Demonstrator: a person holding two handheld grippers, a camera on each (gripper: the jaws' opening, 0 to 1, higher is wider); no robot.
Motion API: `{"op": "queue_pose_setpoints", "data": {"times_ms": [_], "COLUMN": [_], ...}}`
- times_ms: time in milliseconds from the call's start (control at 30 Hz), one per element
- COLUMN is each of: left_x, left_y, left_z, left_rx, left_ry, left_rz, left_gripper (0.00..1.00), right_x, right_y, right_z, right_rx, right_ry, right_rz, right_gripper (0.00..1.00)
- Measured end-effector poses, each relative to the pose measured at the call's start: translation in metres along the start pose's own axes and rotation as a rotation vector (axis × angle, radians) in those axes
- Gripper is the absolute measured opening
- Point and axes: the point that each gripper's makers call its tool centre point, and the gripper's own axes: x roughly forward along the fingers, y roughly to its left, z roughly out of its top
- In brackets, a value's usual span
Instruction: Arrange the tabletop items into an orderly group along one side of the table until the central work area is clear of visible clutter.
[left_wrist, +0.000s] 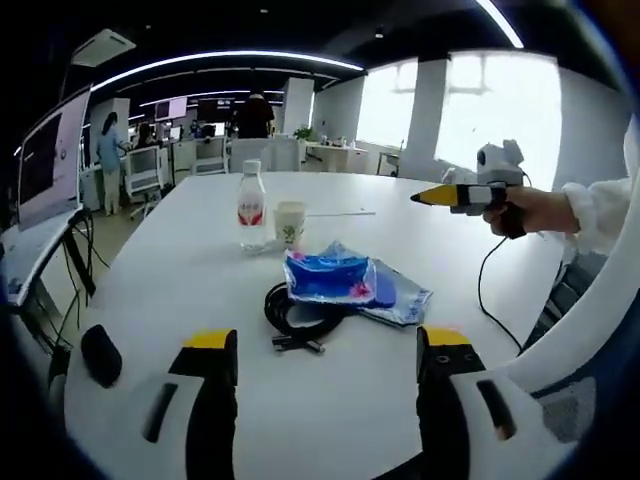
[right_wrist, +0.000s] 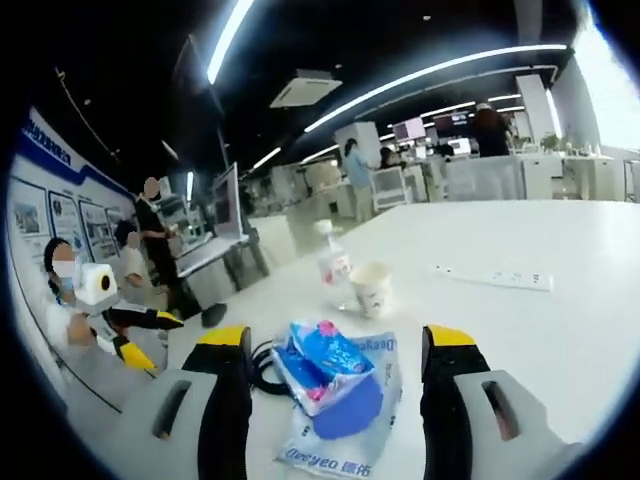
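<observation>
Both grippers gape wide, holding nothing. We think the soft blue packet beside the cup squashes; pinch its middle.

The flat blue-and-white packet bears upside-down lettering too blurred to read surely; nothing else legible.

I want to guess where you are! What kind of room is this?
Probably a big open office. There's a long white table, desks with monitors farther back, a large screen on a stand, and long ceiling light strips.
</observation>
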Motion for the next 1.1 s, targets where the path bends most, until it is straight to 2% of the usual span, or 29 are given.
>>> {"op": "queue_pose_setpoints", "data": {"times_ms": [133,333,600,667,800,933,1100], "left_x": [0.011,0.024,0.038,0.041,0.047,0.051,0.052], "left_y": [0.006,0.008,0.01,0.009,0.013,0.01,0.01], "left_z": [0.011,0.021,0.015,0.015,0.01,0.011,0.01], "left_rx": [0.021,0.04,0.069,0.076,0.116,0.089,0.101], "left_ry": [0.004,0.016,0.055,0.066,0.103,0.101,0.105], "left_rz": [-0.025,-0.068,-0.11,-0.117,-0.11,-0.136,-0.143], "left_gripper": [0.73,0.73,0.72,0.71,0.65,0.67,0.66], "right_x": [-0.02,-0.058,-0.101,-0.111,-0.123,-0.133,-0.139], "right_y": [-0.007,-0.014,-0.016,-0.014,-0.007,-0.005,-0.001], "right_z": [-0.008,-0.014,-0.02,-0.025,-0.032,-0.045,-0.053], "right_rx": [0.044,0.118,0.18,0.157,0.189,0.205,0.231], "right_ry": [-0.012,-0.068,-0.111,-0.097,-0.108,-0.093,-0.092], "right_rz": [-0.058,-0.155,-0.261,-0.294,-0.312,-0.336,-0.356], "right_gripper": [0.67,0.68,0.67,0.67,0.67,0.67,0.66]}}
